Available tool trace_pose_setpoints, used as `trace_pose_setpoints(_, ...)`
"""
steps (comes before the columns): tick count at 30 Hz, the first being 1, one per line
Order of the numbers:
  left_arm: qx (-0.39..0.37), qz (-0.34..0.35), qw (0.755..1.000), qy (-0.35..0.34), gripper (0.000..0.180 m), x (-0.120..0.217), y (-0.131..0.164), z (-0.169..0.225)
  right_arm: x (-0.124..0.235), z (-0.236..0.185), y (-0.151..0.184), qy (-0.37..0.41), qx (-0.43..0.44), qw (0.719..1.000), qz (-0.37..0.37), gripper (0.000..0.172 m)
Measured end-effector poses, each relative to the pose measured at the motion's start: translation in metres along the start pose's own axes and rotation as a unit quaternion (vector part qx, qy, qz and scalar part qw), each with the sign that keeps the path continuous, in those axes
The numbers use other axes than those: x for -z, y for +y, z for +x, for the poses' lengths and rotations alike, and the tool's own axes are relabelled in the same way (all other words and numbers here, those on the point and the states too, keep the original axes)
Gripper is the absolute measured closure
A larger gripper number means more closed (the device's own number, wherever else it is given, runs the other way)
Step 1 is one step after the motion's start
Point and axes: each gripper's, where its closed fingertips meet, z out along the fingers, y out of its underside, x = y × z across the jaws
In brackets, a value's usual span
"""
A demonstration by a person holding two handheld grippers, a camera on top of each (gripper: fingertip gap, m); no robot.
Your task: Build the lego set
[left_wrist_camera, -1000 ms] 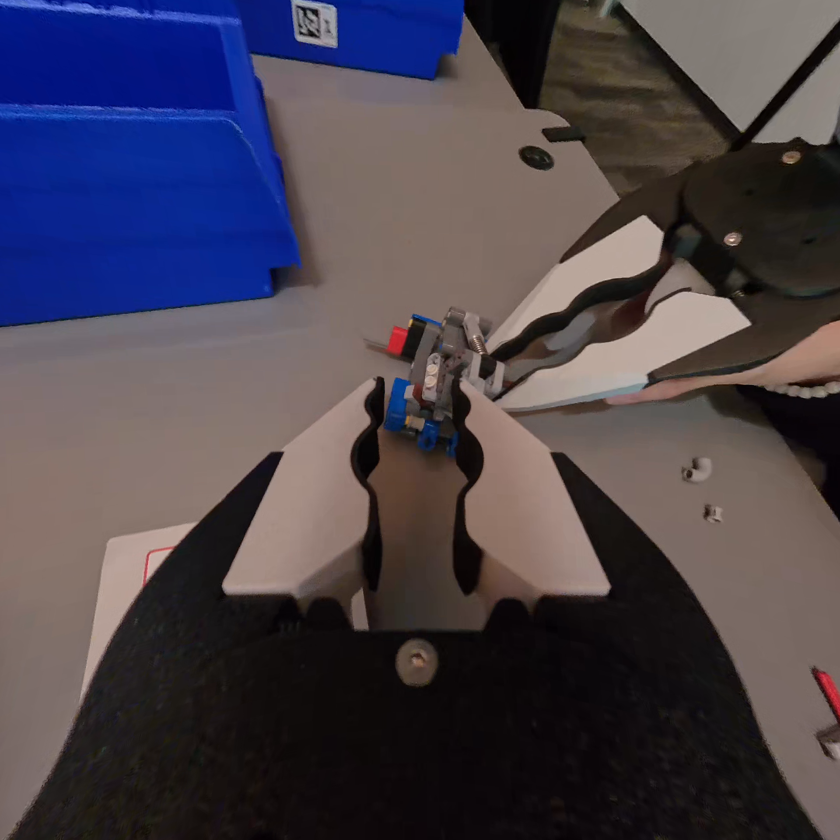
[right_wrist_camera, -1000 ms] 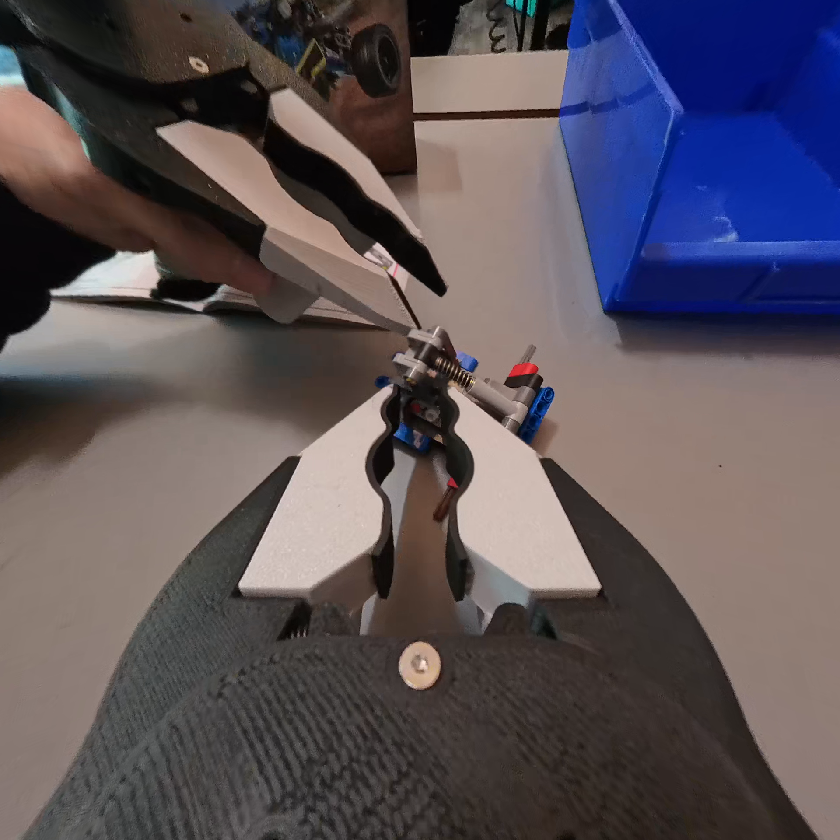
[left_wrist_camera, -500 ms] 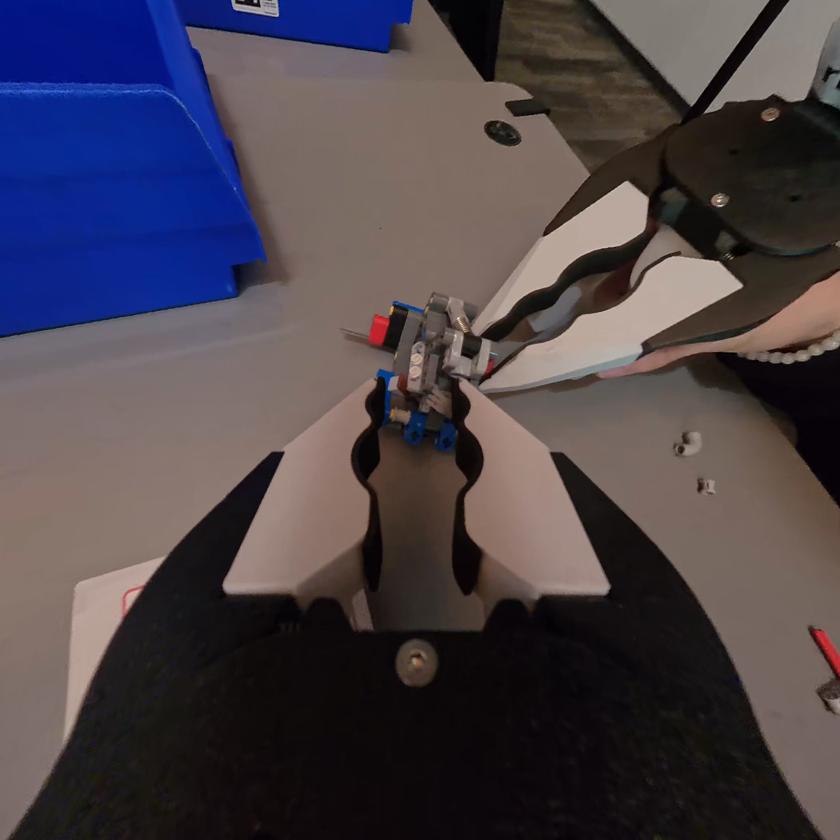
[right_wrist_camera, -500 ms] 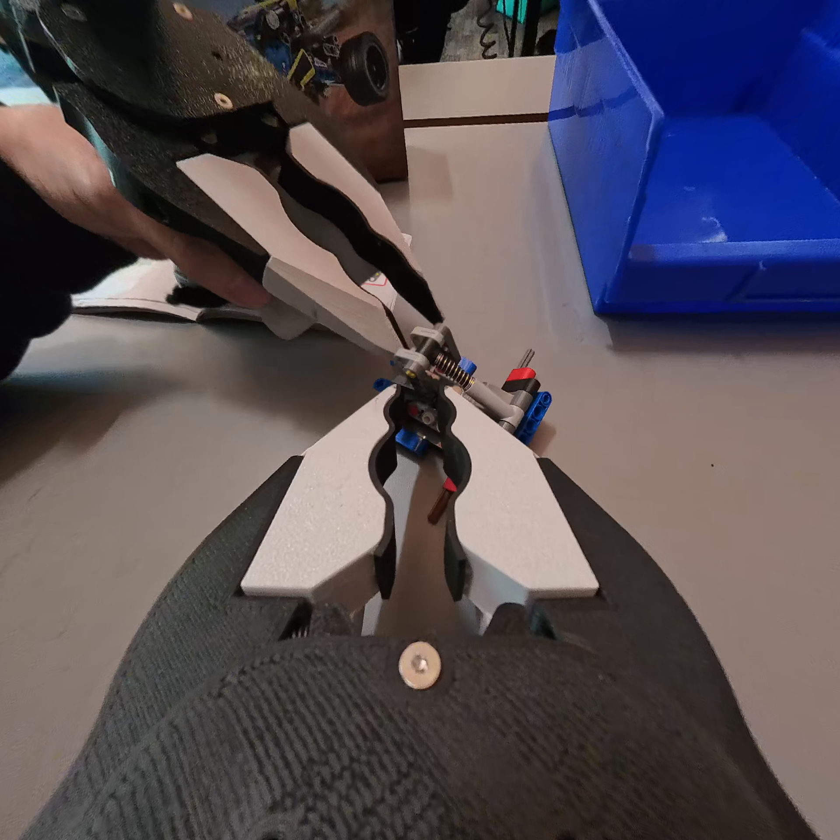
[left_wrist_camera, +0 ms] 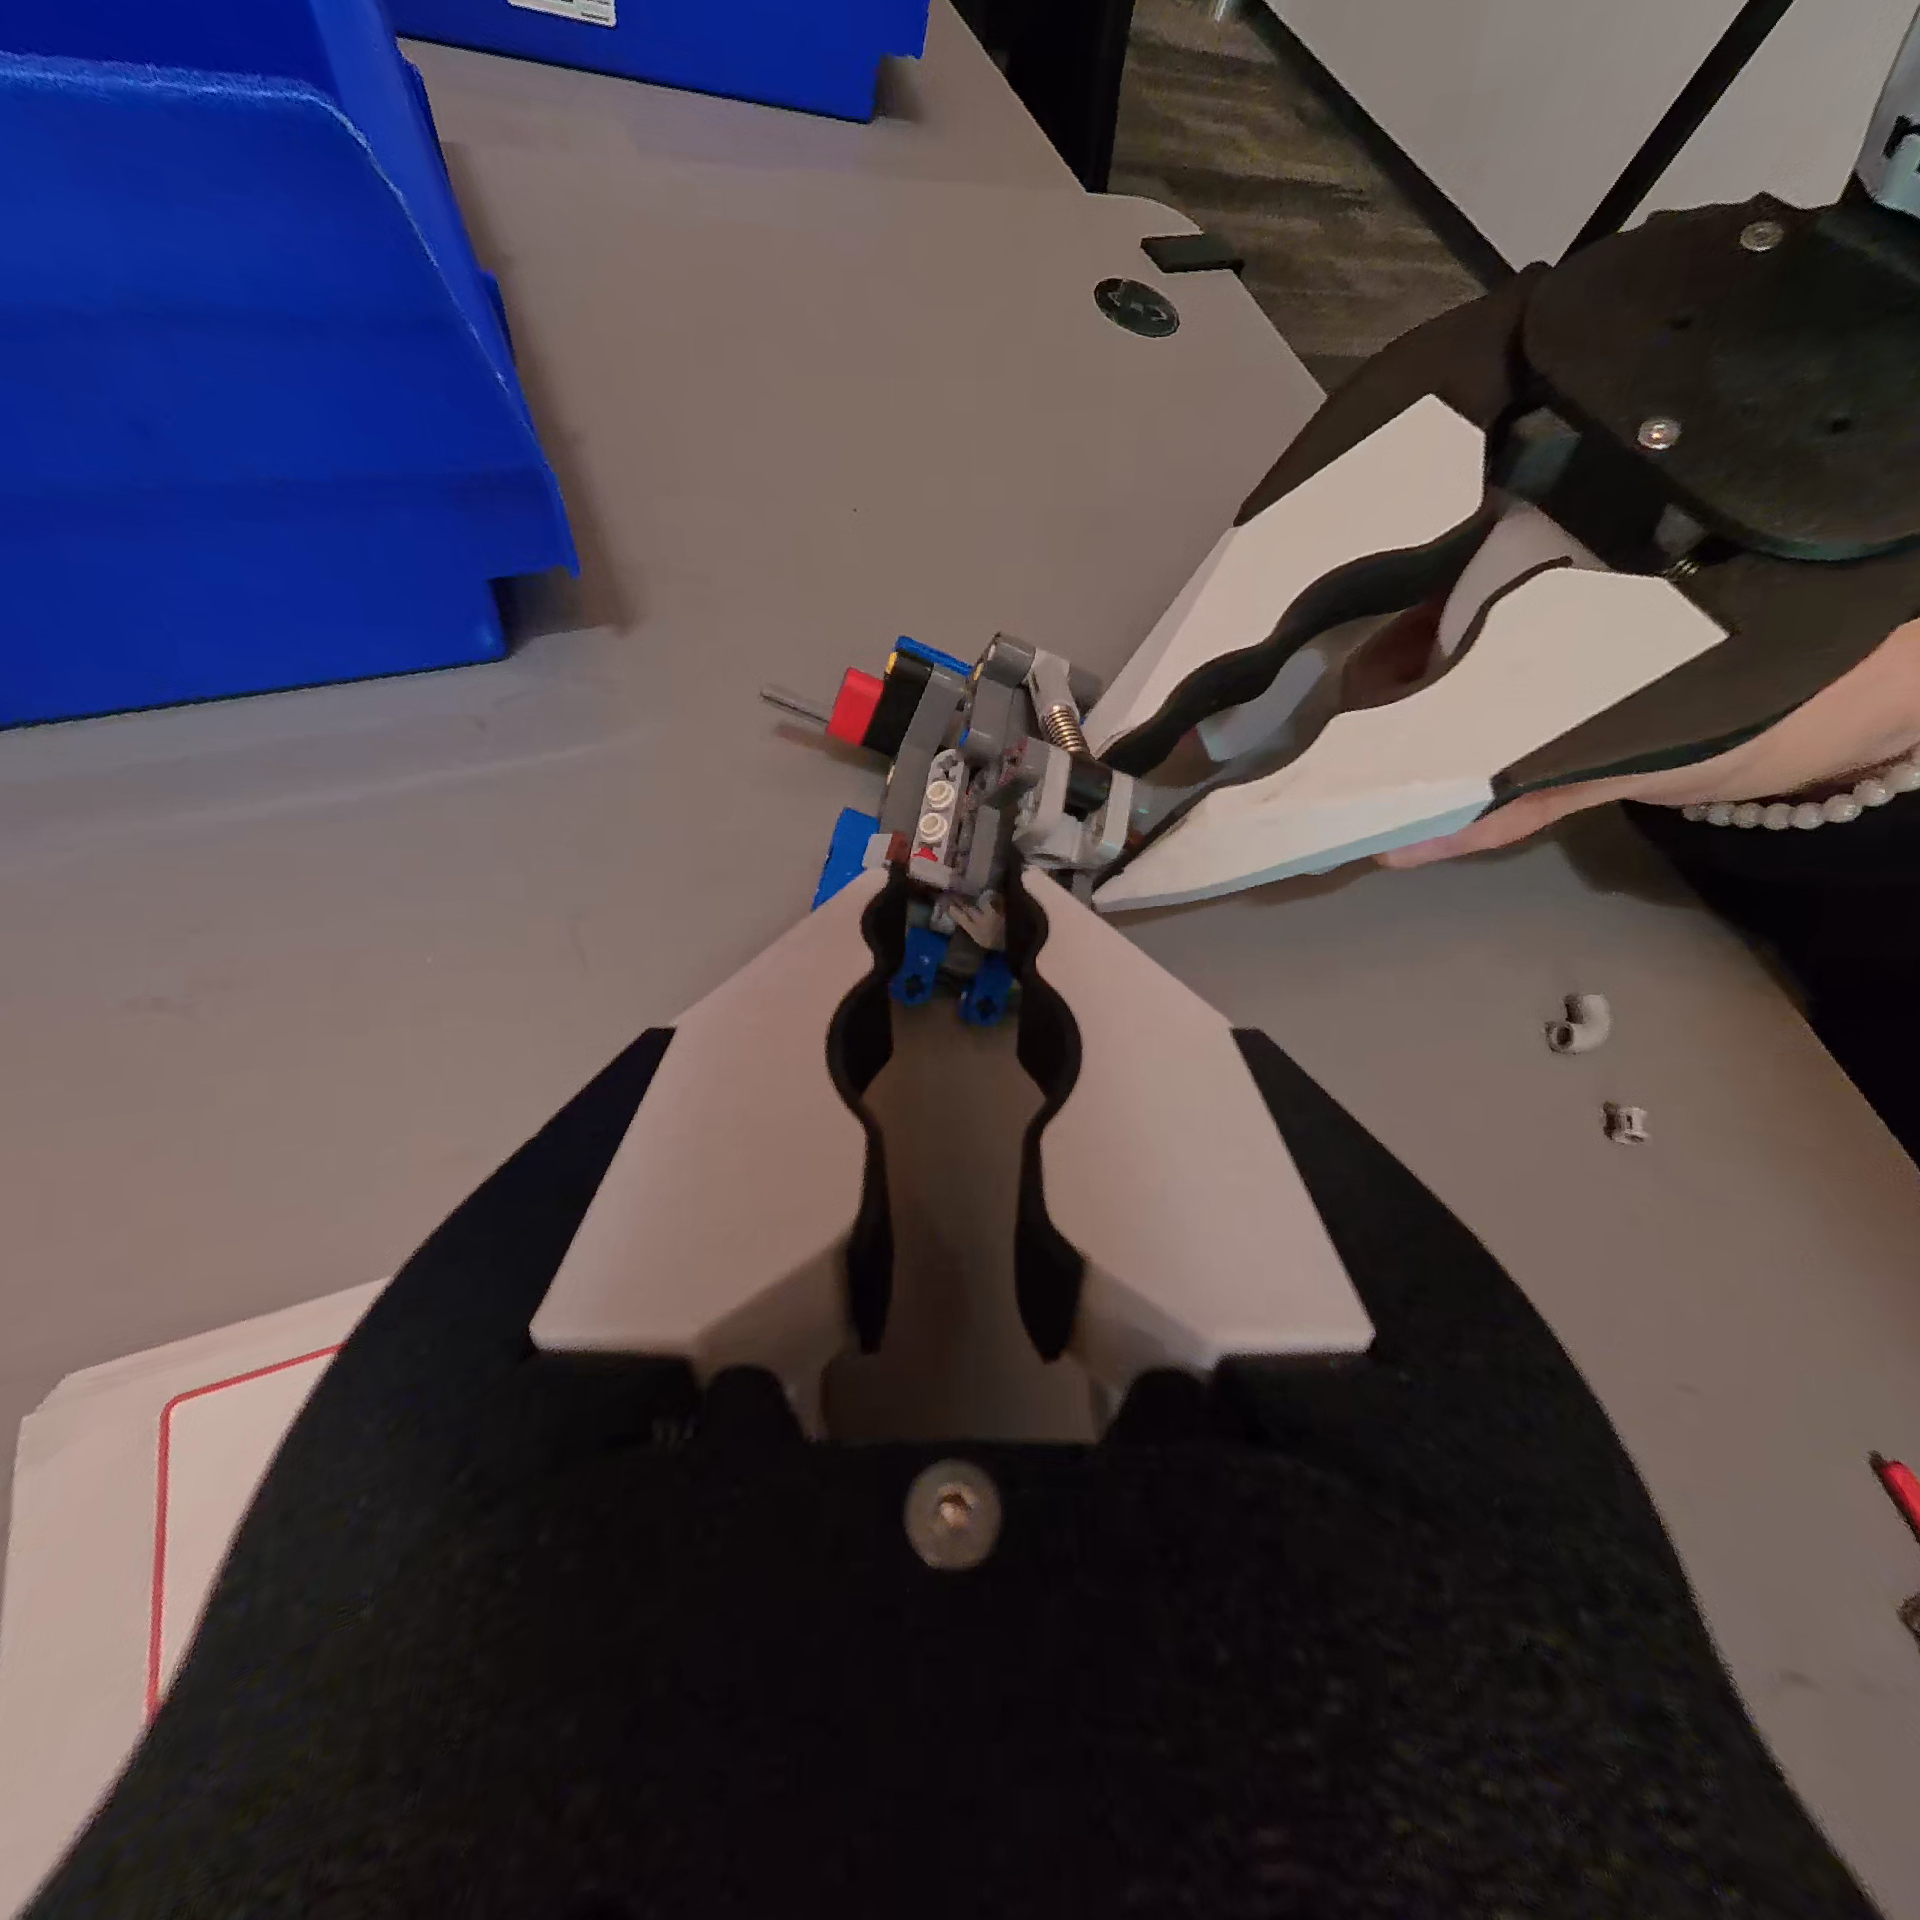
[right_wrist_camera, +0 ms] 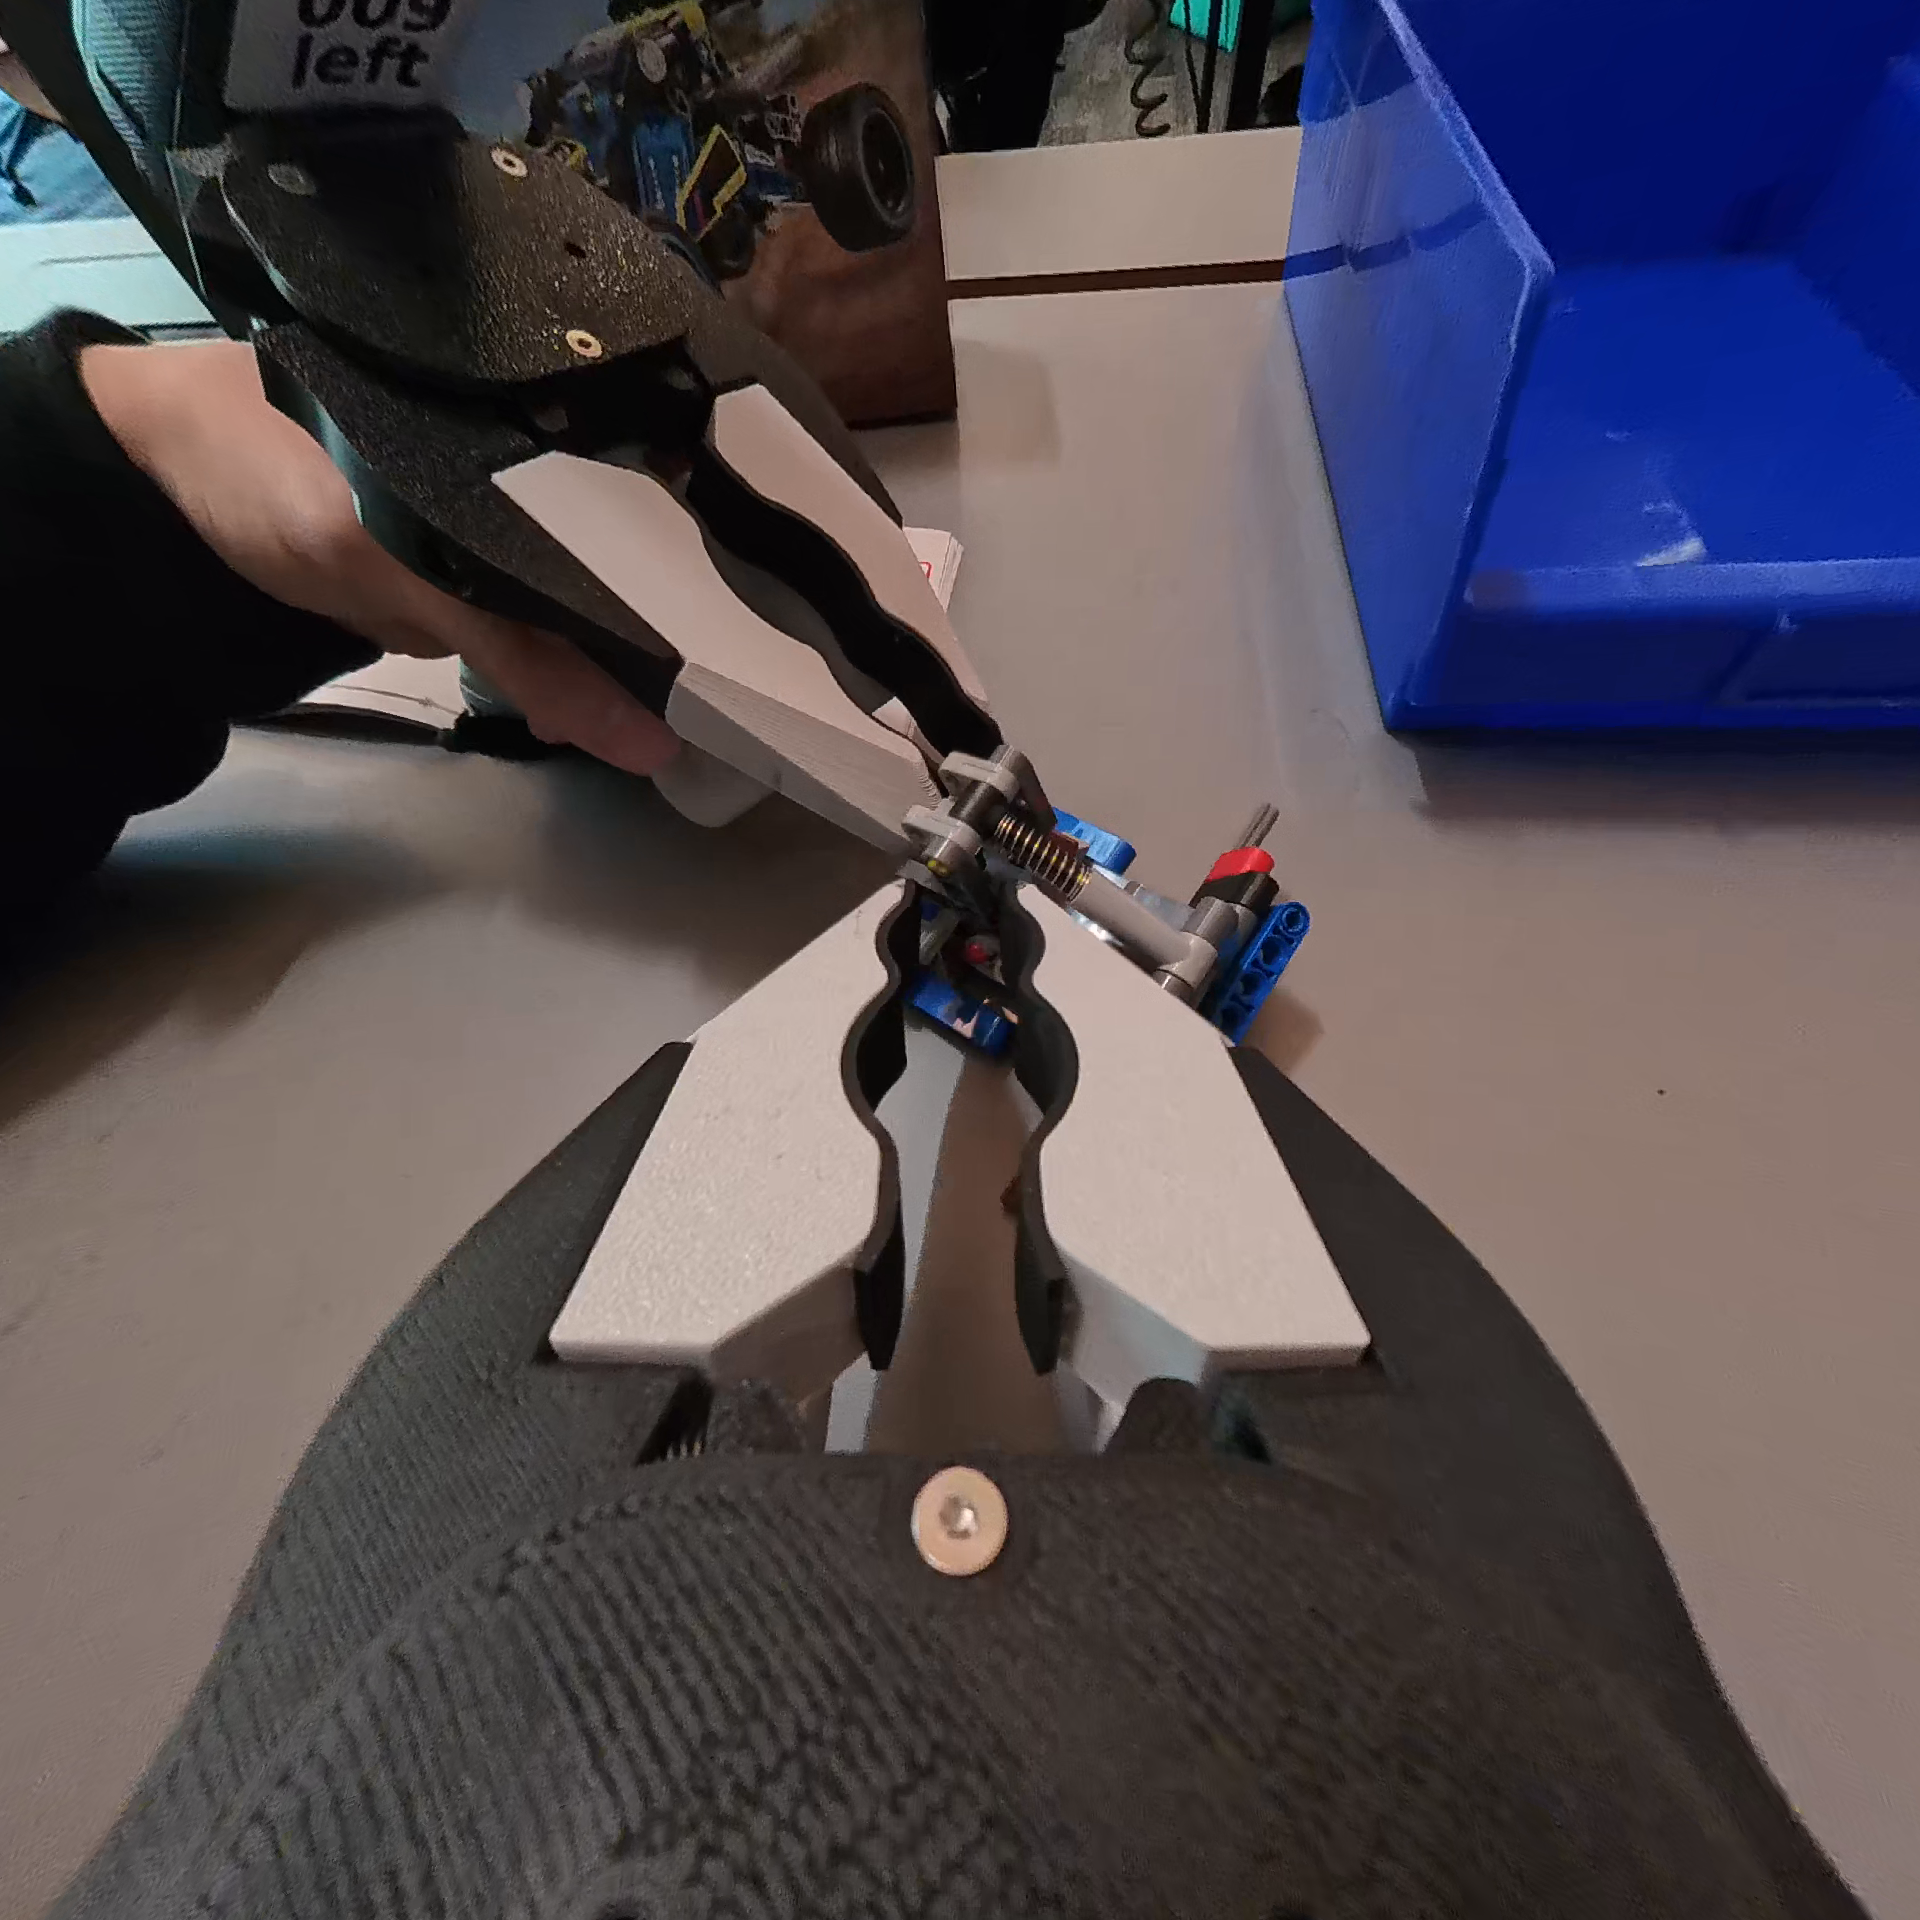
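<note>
A small brick assembly [left_wrist_camera: 966,790] of grey, blue and red parts with a metal spring lies on the grey table [left_wrist_camera: 727,436]. My left gripper [left_wrist_camera: 951,894] is shut on its near end, and the pads press both sides above two blue connectors. My right gripper [left_wrist_camera: 1127,821] comes in from the right and grips the grey end by the spring. In the right wrist view the right gripper [right_wrist_camera: 961,909] is shut on the assembly [right_wrist_camera: 1049,862]. The left gripper [right_wrist_camera: 951,774] reaches it from the upper left.
Blue bins stand at the left [left_wrist_camera: 229,364] and, in the right wrist view, at the right [right_wrist_camera: 1621,416]. A white sheet [left_wrist_camera: 94,1507] lies under my left gripper. Two small grey pieces [left_wrist_camera: 1577,1023] and a red piece [left_wrist_camera: 1901,1496] lie at the right. A printed box [right_wrist_camera: 810,177] stands behind. The red piece [left_wrist_camera: 1901,1496] is about equally far from each gripper, around 25 cm.
My left gripper moved forward over the assembly's near end and its jaws closed on it. My right gripper kept its grip and the assembly barely shifted.
</note>
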Motion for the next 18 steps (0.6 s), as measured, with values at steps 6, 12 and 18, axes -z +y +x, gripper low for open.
trace_pose_setpoints(6, -0.017, 0.0, 1.0, -0.012, 0.166, 0.0, -0.001, 0.0, 0.003, 0.003, 0.003, -0.002, 0.032, 0.999, -0.013, 0.167)
trace_pose_setpoints(12, -0.02, -0.008, 1.0, -0.022, 0.171, -0.004, -0.003, 0.003, 0.009, 0.003, 0.007, -0.019, 0.092, 0.994, -0.056, 0.167)
trace_pose_setpoints(18, -0.031, -0.002, 0.999, -0.032, 0.171, -0.005, -0.003, 0.003, 0.01, 0.004, 0.009, -0.053, 0.123, 0.989, -0.06, 0.168)
